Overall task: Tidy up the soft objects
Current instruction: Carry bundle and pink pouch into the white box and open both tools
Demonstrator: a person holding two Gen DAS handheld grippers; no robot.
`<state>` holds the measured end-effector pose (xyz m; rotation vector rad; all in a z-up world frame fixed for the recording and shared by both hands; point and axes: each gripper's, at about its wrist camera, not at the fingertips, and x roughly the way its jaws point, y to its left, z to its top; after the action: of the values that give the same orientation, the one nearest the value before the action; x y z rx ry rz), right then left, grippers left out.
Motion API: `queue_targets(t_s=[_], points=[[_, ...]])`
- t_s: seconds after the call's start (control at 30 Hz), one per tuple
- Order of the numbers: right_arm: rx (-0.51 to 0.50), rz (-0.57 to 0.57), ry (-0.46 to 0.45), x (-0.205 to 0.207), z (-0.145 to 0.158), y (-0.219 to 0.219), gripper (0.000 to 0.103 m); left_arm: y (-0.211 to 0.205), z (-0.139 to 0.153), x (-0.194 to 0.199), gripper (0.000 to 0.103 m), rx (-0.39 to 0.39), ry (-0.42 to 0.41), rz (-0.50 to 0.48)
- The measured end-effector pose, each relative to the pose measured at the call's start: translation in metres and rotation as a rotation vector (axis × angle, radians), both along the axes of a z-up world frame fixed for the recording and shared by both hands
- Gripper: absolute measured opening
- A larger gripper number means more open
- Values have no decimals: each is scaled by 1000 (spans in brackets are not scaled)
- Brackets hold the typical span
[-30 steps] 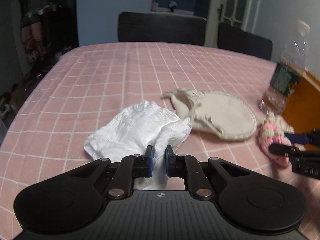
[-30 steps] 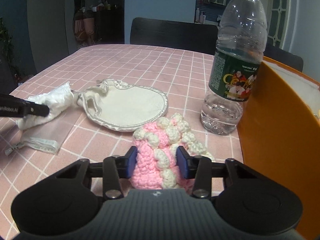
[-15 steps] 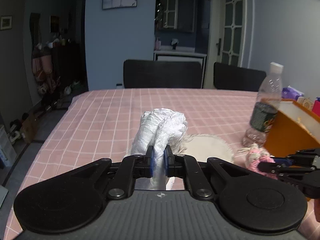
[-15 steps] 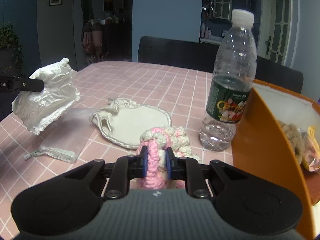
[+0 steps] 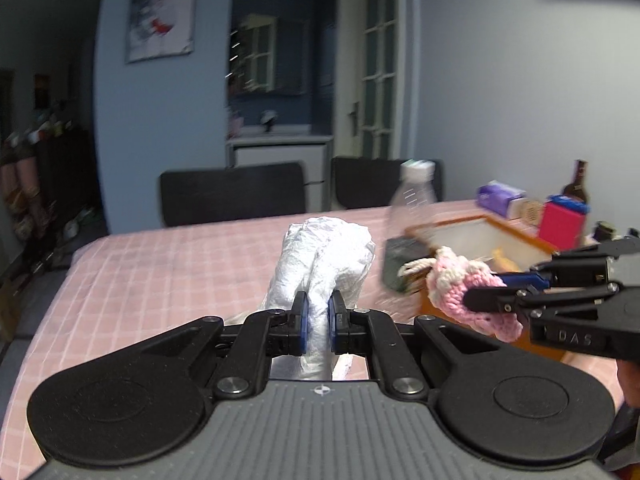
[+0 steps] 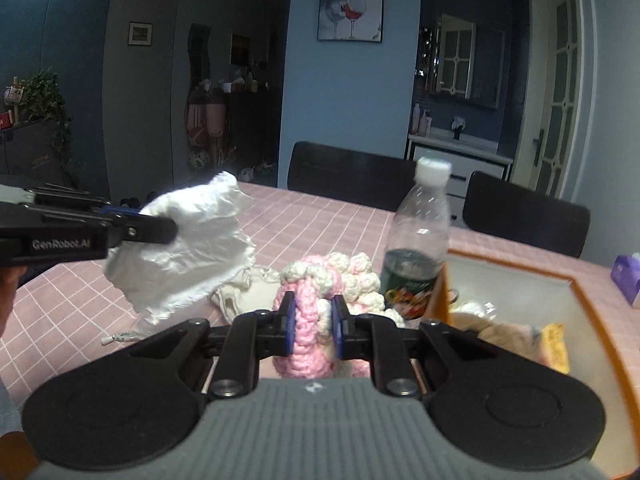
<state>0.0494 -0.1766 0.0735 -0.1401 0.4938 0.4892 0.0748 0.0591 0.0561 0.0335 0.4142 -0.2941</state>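
The left gripper [image 5: 317, 322] has its two blue-padded fingers [image 5: 300, 322] pinching a crumpled white cloth [image 5: 324, 264]. The cloth stands up between them and bunches above the tips, held clear of the pink checked tablecloth [image 5: 160, 280]. Seen from the right wrist, this gripper reaches in level from the left edge, and the cloth hangs from its tip in the air above the table.

The right gripper [image 6: 312, 324] squeezes a pink and cream crochet piece [image 6: 320, 292] between its fingers [image 6: 287, 324]; the yarn bulges out above and below the pads. In the left wrist view this gripper comes in from the right, roughly level, with the crochet piece lifted off the table, in front of the near rim of the orange box [image 5: 516, 232].

Beyond the crochet piece stands a clear water bottle [image 6: 420, 240] with a white cap, just beside the box's left wall. The box [image 6: 592, 304] is open, with some soft items lying inside. A cream drawstring pouch [image 6: 248, 296] lies on the tablecloth behind the lifted pieces. Two dark chairs [image 6: 348, 172] stand at the far side of the table.
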Motion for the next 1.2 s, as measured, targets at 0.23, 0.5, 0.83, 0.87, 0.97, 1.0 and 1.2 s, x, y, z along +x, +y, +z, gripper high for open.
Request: queue_targets(t_s=[0.23, 0.5, 0.83, 0.87, 0.97, 1.0, 1.2], points=[[-74, -70, -44, -3, 35, -51, 16, -57, 28, -1, 11, -1, -89, -155], [-131, -195, 16, 20, 32, -113, 16, -138, 41, 19, 11, 18, -109, -317], [-174, -252, 231, 70, -12, -161, 16, -215, -4, 68, 11, 118, 72, -423], [-191, -251, 252, 74, -19, -163, 17, -220, -11, 72, 11, 131, 96, -435], [-226, -246, 299, 86, -34, -166, 17, -232, -30, 83, 11, 163, 179, -463], [-229, -245, 316, 89, -38, -167, 18, -236, -35, 86, 11, 179, 196, -468], [-224, -215, 412, 97, -55, -169, 19, -250, -55, 97, 11, 225, 304, -509]])
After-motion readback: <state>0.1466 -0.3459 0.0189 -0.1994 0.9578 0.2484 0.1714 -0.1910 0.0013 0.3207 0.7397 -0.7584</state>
